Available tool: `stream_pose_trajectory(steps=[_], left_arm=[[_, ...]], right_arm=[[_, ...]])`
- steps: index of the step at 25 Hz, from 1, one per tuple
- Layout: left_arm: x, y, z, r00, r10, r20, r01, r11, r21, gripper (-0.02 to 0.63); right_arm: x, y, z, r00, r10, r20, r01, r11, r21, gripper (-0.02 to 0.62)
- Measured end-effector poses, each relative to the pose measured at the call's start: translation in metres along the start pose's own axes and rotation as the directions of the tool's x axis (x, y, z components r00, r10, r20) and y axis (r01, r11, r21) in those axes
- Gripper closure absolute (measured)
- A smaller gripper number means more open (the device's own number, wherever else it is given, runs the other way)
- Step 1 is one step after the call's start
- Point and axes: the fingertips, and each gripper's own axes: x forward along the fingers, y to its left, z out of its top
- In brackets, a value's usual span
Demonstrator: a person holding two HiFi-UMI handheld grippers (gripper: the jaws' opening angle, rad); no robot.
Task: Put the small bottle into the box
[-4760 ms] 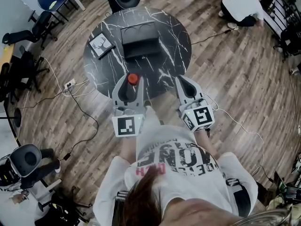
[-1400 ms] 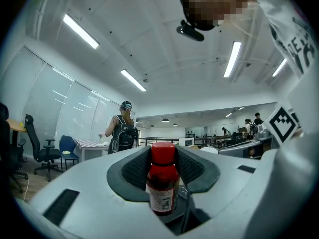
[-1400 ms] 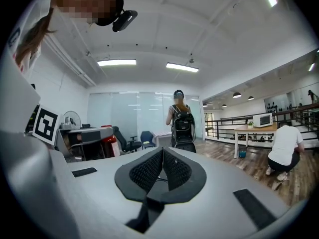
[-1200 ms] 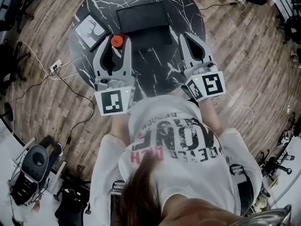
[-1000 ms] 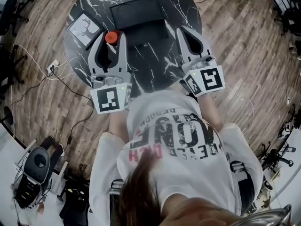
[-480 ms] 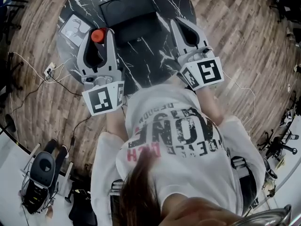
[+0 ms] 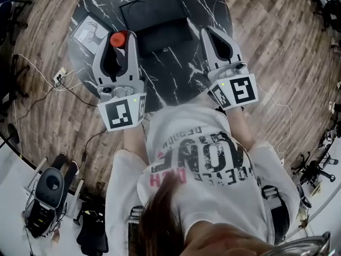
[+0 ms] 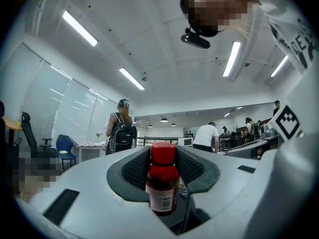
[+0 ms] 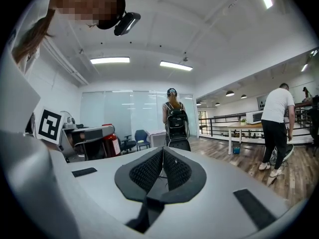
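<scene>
The small bottle [image 7: 118,39], dark with a red cap, stands upright between the jaws of my left gripper [image 7: 118,36], which is shut on it. In the left gripper view the bottle [image 8: 162,183] fills the gap between the ribbed pads [image 8: 134,169]. It hangs over the round black marble table [image 7: 176,73], just left of the near end of the black box [image 7: 153,12]. My right gripper [image 7: 209,32] hovers at the box's right side, its pads [image 9: 149,171] pressed together with nothing between them. From the right gripper view, the bottle [image 9: 110,142] shows at the left.
A framed deer picture [image 7: 88,30] lies on the table left of the box. Cables and a power strip [image 7: 58,77] trail over the wooden floor on the left. A chair base [image 7: 50,183] stands at lower left. People stand far off in the room.
Since the oldest frame both grippers have come forward over the table to either side of the box, with the bottle still held. In the last second only the head view has shifted.
</scene>
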Motion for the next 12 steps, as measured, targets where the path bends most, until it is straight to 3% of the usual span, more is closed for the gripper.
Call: stream_pose_trajectory(steps=[12], left_arm=[[0.032, 0.003, -0.056, 0.998, -0.021, -0.063, 0.018, 0.999, -0.044, 0.459]], right_arm=[[0.028, -0.014, -0.037, 0.999, -0.016, -0.049, 0.019, 0.998, 0.054, 0.594]])
